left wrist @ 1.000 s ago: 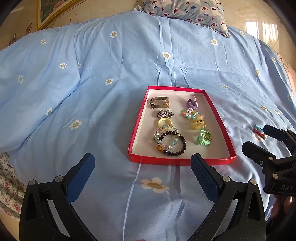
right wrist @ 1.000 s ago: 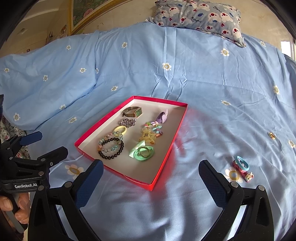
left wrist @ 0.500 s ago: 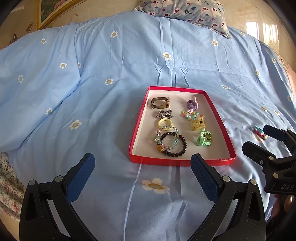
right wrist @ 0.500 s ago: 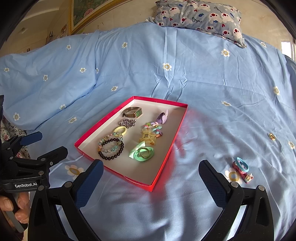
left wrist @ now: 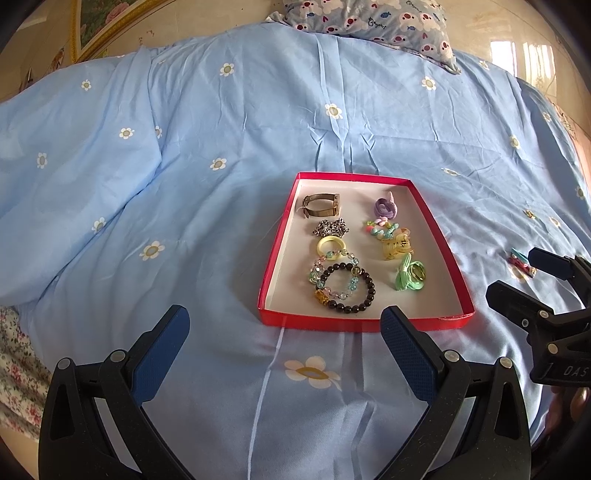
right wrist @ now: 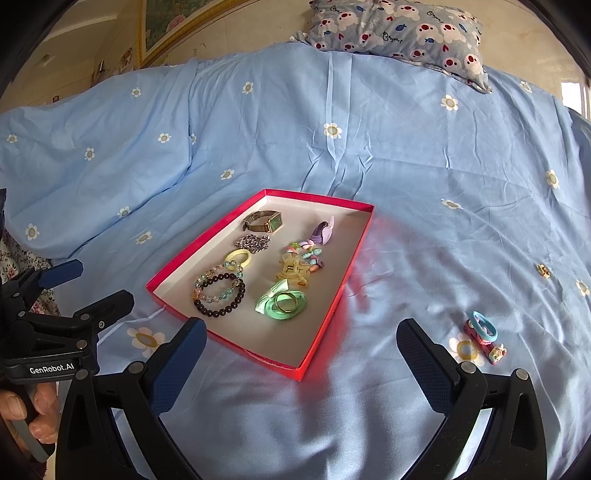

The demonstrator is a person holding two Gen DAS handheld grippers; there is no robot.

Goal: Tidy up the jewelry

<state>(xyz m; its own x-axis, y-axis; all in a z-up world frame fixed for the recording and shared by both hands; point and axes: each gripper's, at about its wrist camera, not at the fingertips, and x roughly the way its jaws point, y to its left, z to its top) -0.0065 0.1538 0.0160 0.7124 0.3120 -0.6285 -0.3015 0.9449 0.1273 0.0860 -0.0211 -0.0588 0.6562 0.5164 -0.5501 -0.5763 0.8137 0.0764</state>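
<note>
A shallow red tray (left wrist: 460, 273) (right wrist: 332, 306) lies on the blue bedspread and holds several pieces: a watch (right wrist: 264, 221), a dark bead bracelet (left wrist: 347, 288), a yellow ring, a green bow clip (right wrist: 282, 301), a purple clip. A small hair clip with a blue loop (right wrist: 482, 334) (left wrist: 521, 260) lies loose on the bed right of the tray. A tiny gold piece (right wrist: 543, 270) lies farther right. My left gripper (left wrist: 284, 345) is open and empty, just short of the tray's near edge. My right gripper (right wrist: 301, 354) is open and empty, near the tray's front right corner.
The blue flowered bedspread (left wrist: 221, 129) covers the whole bed, with a raised fold at the left. A patterned pillow (right wrist: 399, 29) lies at the far end. A floral sheet (left wrist: 18, 362) shows at the left edge.
</note>
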